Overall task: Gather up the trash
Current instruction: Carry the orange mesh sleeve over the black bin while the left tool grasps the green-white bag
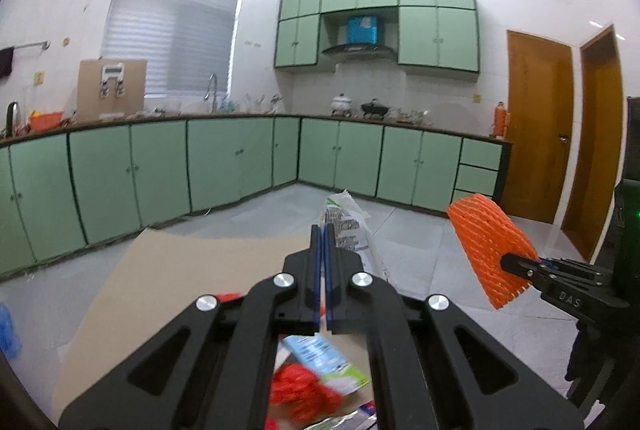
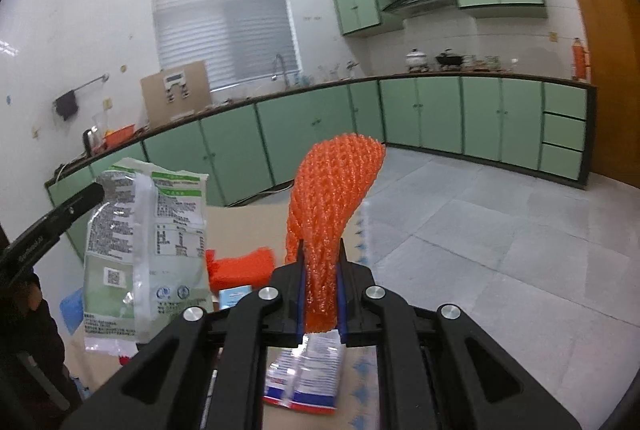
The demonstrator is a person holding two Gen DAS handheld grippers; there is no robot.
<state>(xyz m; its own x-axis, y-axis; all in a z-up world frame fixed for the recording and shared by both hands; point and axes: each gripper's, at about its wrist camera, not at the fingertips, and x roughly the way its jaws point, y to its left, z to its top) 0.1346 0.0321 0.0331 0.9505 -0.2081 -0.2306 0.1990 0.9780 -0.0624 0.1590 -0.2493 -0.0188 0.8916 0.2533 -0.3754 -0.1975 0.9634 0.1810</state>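
Note:
My left gripper point(image 1: 322, 230) is shut on a green and white plastic food bag point(image 1: 347, 226), held up in the air; the bag hangs at the left of the right wrist view point(image 2: 148, 242). My right gripper point(image 2: 320, 250) is shut on an orange foam fruit net point(image 2: 332, 198), which sticks up between the fingers; it shows at the right of the left wrist view point(image 1: 488, 250). Below lie more trash on a brown cardboard sheet point(image 1: 180, 270): another orange net point(image 2: 240, 268), a red net point(image 1: 300, 394) and a blue and white wrapper point(image 2: 308, 370).
Green floor cabinets point(image 1: 160, 166) run along the walls under a worktop with a sink tap, pots and a cardboard box point(image 1: 112, 90). Wooden doors point(image 1: 536, 126) stand at the right. A grey tiled floor point(image 2: 500, 250) lies beyond the cardboard.

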